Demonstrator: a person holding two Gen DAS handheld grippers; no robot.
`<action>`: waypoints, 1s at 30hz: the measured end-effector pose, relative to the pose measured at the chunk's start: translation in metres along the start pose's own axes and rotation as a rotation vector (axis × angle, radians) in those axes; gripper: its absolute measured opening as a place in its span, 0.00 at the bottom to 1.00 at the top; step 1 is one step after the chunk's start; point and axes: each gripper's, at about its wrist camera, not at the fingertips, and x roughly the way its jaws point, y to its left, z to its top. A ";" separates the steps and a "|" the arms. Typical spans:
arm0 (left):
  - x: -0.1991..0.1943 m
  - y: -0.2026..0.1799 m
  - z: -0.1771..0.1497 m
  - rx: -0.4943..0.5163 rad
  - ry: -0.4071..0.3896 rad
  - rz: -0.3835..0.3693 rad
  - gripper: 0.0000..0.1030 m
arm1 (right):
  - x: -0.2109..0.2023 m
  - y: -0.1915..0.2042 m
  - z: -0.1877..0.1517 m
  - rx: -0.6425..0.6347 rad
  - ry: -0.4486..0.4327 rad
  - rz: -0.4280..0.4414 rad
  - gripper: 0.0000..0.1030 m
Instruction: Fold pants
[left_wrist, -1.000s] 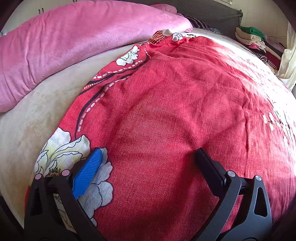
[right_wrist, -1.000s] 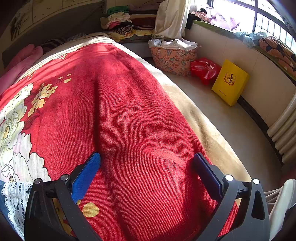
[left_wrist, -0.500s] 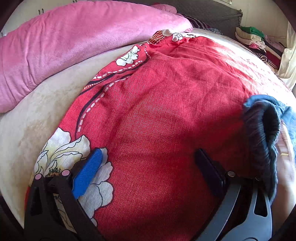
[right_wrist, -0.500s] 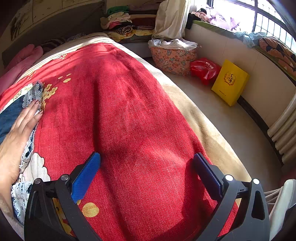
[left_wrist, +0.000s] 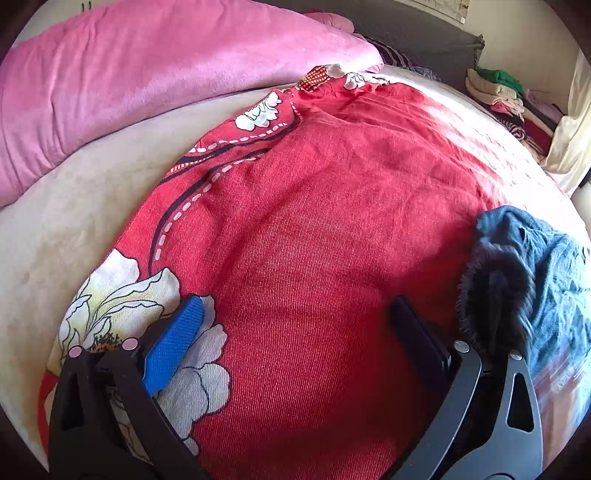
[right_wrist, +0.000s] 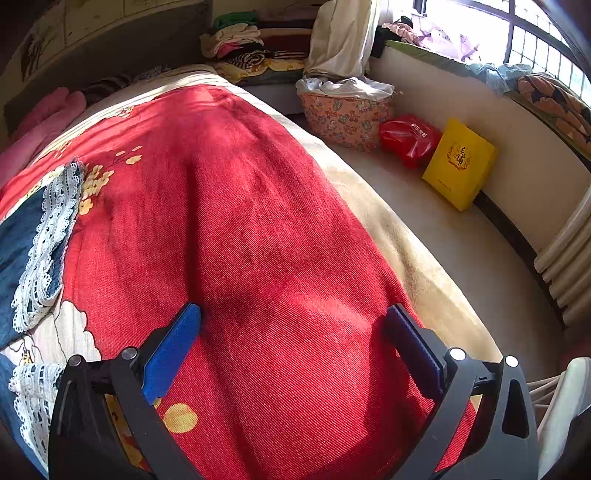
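Dark blue pants (left_wrist: 532, 273) lie bunched on the red floral bedspread (left_wrist: 314, 240) at the right of the left wrist view, just right of my right finger. In the right wrist view the pants (right_wrist: 22, 240) show at the far left, with white lace trim on the hems. My left gripper (left_wrist: 295, 325) is open and empty, resting low over the bedspread. My right gripper (right_wrist: 295, 332) is open and empty over the red bedspread (right_wrist: 258, 240), to the right of the pants.
A pink duvet (left_wrist: 147, 74) lies along the bed's far left. Folded clothes (left_wrist: 502, 96) are stacked past the bed. Beside the bed, on the floor, are a floral basket (right_wrist: 343, 114), a red bag (right_wrist: 410, 138) and a yellow box (right_wrist: 458, 162).
The pants came in and were laid on the bedspread between the grippers. The bare hand that pressed them down has gone out of view. Neither gripper has moved.
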 end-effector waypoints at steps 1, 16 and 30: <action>0.000 -0.002 -0.001 0.008 -0.003 0.007 0.92 | 0.000 0.000 -0.001 -0.002 -0.006 0.000 0.96; 0.001 -0.003 0.000 0.013 0.005 0.018 0.92 | 0.001 0.001 0.000 -0.001 -0.003 0.000 0.96; -0.055 0.028 0.006 -0.104 -0.010 0.005 0.91 | -0.111 0.013 0.006 0.048 -0.202 0.175 0.96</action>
